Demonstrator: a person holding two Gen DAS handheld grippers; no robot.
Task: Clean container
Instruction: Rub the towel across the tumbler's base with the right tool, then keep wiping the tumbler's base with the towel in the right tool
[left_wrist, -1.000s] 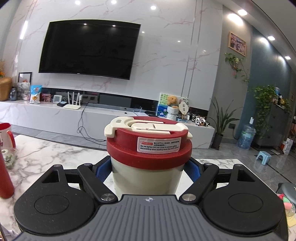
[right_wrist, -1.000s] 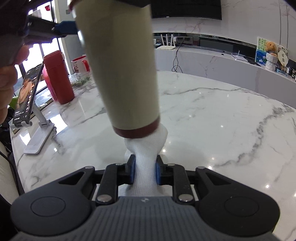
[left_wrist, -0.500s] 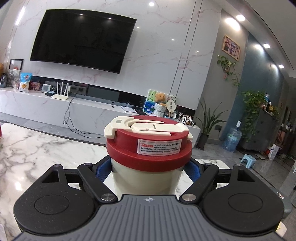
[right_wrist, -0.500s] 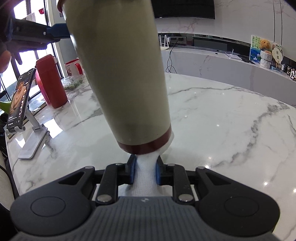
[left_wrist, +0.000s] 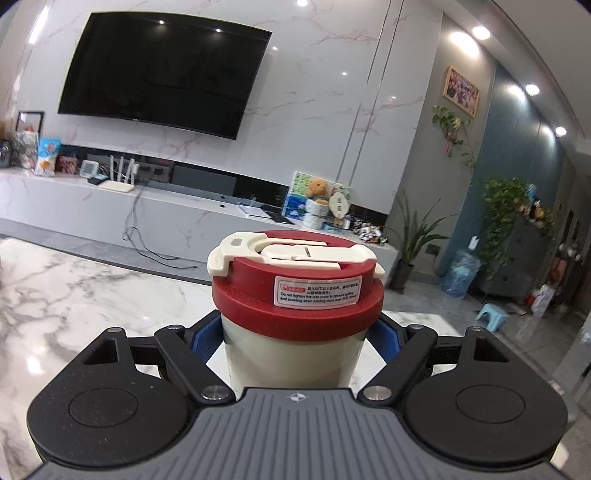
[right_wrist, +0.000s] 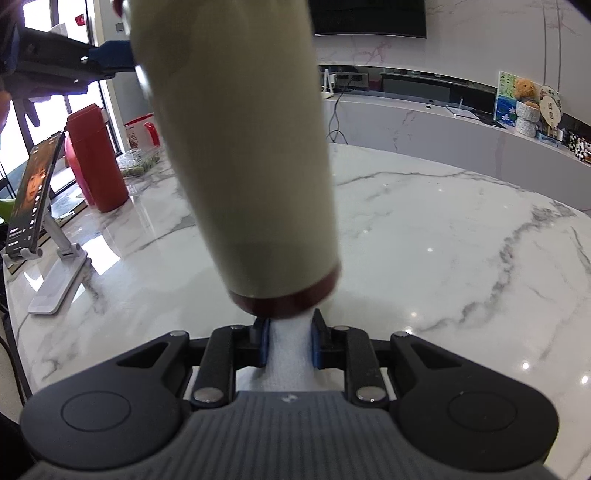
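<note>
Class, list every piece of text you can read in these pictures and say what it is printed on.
"Do not tighten the cup cover to prevent spilling and scalding when loading more than 55°C drinks": sticker on the cup's red lid; the last words are faint.
The sticker's Chinese line: too small.
Phone screen text: blurred.
</note>
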